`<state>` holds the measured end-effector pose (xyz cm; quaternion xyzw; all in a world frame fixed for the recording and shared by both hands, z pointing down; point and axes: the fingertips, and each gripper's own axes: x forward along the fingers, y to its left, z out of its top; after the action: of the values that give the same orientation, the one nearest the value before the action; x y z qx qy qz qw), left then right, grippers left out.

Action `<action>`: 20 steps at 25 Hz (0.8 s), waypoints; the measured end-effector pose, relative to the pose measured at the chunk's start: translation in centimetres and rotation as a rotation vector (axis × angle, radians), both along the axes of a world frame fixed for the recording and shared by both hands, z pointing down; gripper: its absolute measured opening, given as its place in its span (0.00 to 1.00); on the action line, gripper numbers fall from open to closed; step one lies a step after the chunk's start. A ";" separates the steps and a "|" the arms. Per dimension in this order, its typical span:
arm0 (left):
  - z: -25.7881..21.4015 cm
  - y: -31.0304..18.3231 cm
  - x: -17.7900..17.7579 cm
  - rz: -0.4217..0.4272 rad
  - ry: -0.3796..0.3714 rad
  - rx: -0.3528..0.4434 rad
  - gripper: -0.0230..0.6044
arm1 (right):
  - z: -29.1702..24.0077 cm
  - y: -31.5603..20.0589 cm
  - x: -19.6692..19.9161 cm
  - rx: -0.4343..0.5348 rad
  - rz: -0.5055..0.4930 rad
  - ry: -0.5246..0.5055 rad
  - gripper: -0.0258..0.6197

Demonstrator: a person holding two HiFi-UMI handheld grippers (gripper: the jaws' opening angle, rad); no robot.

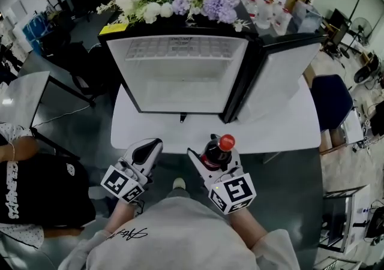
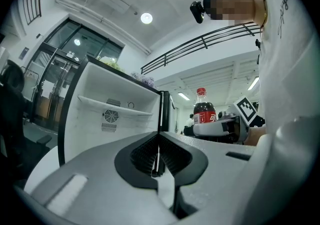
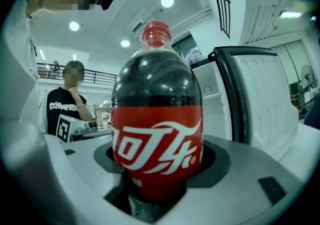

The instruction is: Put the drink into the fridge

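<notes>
red cap and red label mark the drink (image 1: 217,150), a dark cola bottle pinched low on its body between the jaws of the right tool (image 1: 211,158). it is held upright, long axis vertical, cap up, in the air just short of the near edge of the white tabletop (image 1: 276,134).

the fridge (image 1: 180,92) stands on that tabletop straight ahead of the bottle and slightly to its left. its door (image 1: 282,77) is swung wide to the right, and the white cavity faces the person, with a shelf high inside. the coming move looks like a forward push with the bottle kept upright, in below that shelf.

the left tool (image 1: 146,153) sits beside the right one, jaws pressed together on nothing, and no nearer the fridge.

the label carries white swash script in chinese characters, in the coca-cola style; the smaller print is unreadable. each tool's cube shows square black-and-white markers. flowers (image 1: 180,2) lie on the fridge top.
</notes>
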<state>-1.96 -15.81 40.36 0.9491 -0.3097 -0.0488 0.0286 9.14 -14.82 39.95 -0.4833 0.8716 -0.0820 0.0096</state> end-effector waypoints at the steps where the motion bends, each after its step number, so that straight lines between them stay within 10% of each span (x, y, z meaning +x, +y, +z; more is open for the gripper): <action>1: 0.0 -0.8 -0.1 0.001 0.000 -0.001 0.05 | 0.0 -0.7 -0.1 -0.002 0.004 0.000 0.52; 20: 0.4 -10.7 -0.8 0.093 -0.023 -0.010 0.05 | 1.1 -10.6 -1.5 -0.019 0.066 0.002 0.52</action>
<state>-2.78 -26.51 40.74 0.9628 -0.2659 -0.0347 0.0321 7.59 -25.39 41.05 -0.5120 0.8543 -0.0894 0.0069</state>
